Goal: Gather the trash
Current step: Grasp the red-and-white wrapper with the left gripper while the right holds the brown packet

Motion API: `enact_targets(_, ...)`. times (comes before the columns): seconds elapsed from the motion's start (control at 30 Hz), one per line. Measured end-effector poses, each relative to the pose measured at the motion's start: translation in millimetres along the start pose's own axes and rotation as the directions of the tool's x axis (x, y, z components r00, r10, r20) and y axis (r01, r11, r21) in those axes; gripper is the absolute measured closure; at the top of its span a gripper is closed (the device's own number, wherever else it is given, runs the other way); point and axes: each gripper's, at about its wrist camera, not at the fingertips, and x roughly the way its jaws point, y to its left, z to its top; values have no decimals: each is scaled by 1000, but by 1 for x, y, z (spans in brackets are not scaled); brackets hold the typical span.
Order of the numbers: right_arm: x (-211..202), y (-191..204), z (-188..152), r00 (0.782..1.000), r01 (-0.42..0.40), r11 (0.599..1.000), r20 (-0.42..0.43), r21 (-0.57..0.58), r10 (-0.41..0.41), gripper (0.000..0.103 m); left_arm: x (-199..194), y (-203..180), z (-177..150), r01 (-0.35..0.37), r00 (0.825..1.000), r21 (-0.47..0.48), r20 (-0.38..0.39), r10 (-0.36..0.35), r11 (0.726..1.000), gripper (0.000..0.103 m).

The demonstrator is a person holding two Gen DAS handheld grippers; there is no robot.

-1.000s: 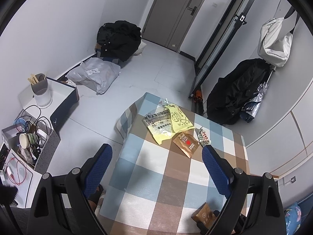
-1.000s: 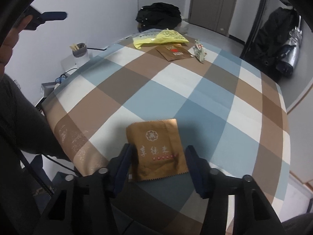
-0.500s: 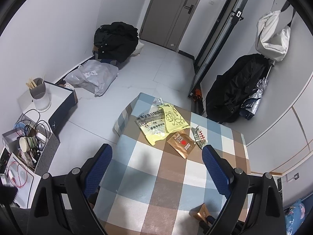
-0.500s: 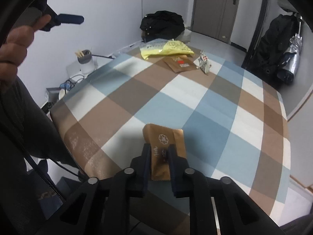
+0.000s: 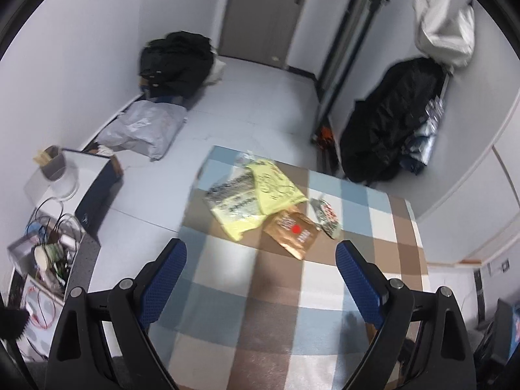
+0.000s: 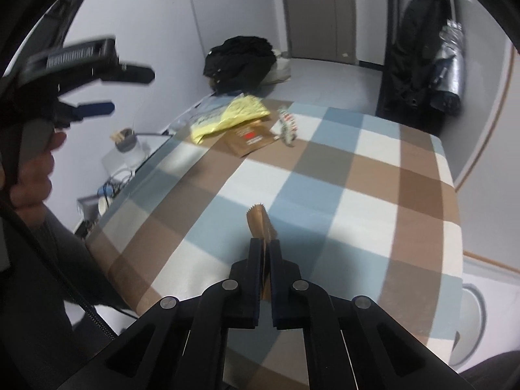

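Right gripper [image 6: 265,243]: jaws pressed on a tan sachet [image 6: 260,221] with a serrated top edge, held edge-on above the checked tablecloth [image 6: 325,195].
Left gripper [image 5: 261,256]: jaws spread wide, holding nothing — high above the tablecloth's near half.
Far end of the tablecloth: crinkled yellow bag [image 5: 260,195], flat brown packet with a red dot [image 5: 292,232] just beside it, small foil wrapper [image 5: 325,216] next along.
Hard to make out: print on the wrappers — blurred.
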Motion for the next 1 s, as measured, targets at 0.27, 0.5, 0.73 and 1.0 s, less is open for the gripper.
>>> enact_targets(0.27, -8, -27, 5, 999, -31, 997, 36, 78, 28, 100, 41, -52, 19, 35, 996, 223, -87, -16, 974, 12)
enact_targets(0.5, -10, -48, 7, 998, -49, 991, 53, 128, 42, 100, 103, -78, 32, 77, 976, 308, -217, -9, 948, 12)
enact_targets(0.73, -7, -64, 9, 997, -60, 983, 49, 173, 52, 100, 138, -88, 33, 96, 956, 322, -292, 3, 942, 15)
enact_targets(1.0, -4, -69, 11, 996, -74, 981, 53, 181, 65, 100, 151, -97, 27, 62, 951, 369, -305, 58, 928, 29)
